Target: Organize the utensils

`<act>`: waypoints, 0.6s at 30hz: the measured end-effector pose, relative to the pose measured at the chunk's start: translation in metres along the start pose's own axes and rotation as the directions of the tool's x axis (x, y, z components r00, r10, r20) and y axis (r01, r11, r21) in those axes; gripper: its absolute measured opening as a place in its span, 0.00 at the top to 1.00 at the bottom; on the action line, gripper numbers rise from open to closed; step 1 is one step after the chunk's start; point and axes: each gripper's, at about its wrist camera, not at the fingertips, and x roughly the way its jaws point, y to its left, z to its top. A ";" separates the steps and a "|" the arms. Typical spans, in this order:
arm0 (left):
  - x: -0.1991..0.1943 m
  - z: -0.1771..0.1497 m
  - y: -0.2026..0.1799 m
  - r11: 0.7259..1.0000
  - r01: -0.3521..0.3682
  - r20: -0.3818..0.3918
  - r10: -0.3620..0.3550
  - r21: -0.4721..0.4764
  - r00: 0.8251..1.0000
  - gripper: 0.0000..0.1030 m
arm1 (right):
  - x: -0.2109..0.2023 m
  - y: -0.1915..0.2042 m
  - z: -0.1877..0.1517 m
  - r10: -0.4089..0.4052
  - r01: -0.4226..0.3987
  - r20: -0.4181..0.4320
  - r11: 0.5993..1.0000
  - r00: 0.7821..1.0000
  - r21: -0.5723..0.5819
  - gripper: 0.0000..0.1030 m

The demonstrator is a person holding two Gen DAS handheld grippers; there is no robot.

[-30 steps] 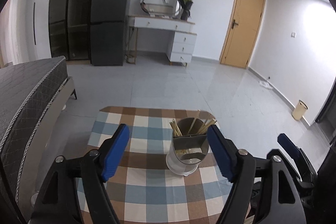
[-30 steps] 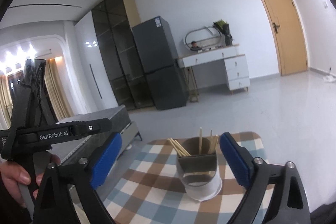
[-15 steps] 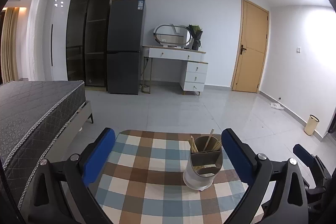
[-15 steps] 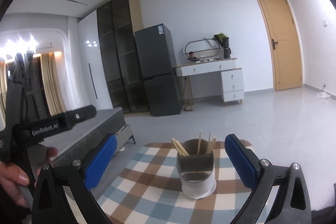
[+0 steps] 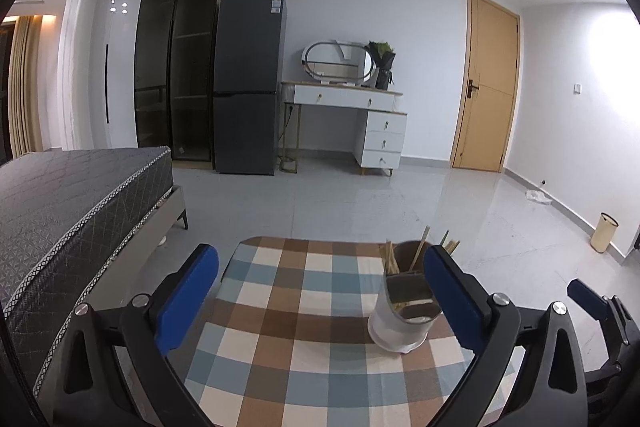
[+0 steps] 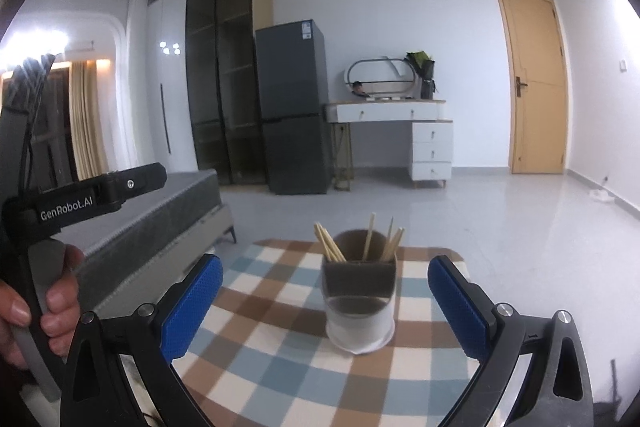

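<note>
A white and grey utensil holder stands on the checked tablecloth, with several wooden chopsticks upright in it. My left gripper is open wide with nothing between its blue pads; the holder sits just inside its right finger. In the right wrist view the holder and its chopsticks stand ahead, centred between the pads of my right gripper, which is open and apart from it. A hand holds the left gripper's handle at the left.
The small table ends just beyond the holder, with grey floor past it. A dark bed lies to the left. A fridge, a white dressing table and a door line the far wall. A bin stands at the right.
The left jaws have spread wider. Both views have tipped up, showing more wall and ceiling, and the holder has slid toward the right finger in the left wrist view.
</note>
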 end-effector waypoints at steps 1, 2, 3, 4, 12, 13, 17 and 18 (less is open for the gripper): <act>0.002 -0.002 0.000 1.000 -0.002 -0.005 0.002 0.001 1.000 0.03 | 0.002 -0.001 -0.002 -0.005 0.005 -0.004 1.000 1.000 -0.001 0.00; 0.004 -0.004 0.001 1.000 0.001 -0.013 -0.001 0.003 1.000 0.03 | 0.003 -0.001 -0.004 -0.007 0.007 -0.009 1.000 1.000 0.000 0.00; 0.006 -0.005 0.002 1.000 0.002 -0.020 -0.002 0.003 1.000 0.03 | 0.005 -0.001 -0.006 -0.008 0.008 -0.013 1.000 1.000 0.002 0.00; 0.008 -0.006 0.002 1.000 -0.001 -0.026 0.001 0.003 1.000 0.03 | 0.007 -0.002 -0.008 -0.012 0.012 -0.014 1.000 1.000 0.004 0.00; 0.019 -0.017 0.000 1.000 0.003 -0.059 -0.002 0.014 0.998 0.03 | 0.021 -0.014 -0.021 -0.060 0.061 -0.038 0.998 0.997 0.027 0.00; 0.022 -0.019 -0.001 1.000 0.009 -0.069 -0.008 0.012 0.998 0.03 | 0.022 -0.015 -0.023 -0.061 0.062 -0.041 0.998 0.997 0.030 0.00; 0.030 -0.023 -0.002 1.000 0.013 -0.095 -0.012 0.010 0.995 0.03 | 0.026 -0.020 -0.028 -0.061 0.063 -0.051 0.997 0.997 0.038 0.00; 0.033 -0.025 -0.002 1.000 0.014 -0.103 -0.012 0.011 0.995 0.03 | 0.028 -0.020 -0.028 -0.062 0.065 -0.054 0.997 0.997 0.038 0.00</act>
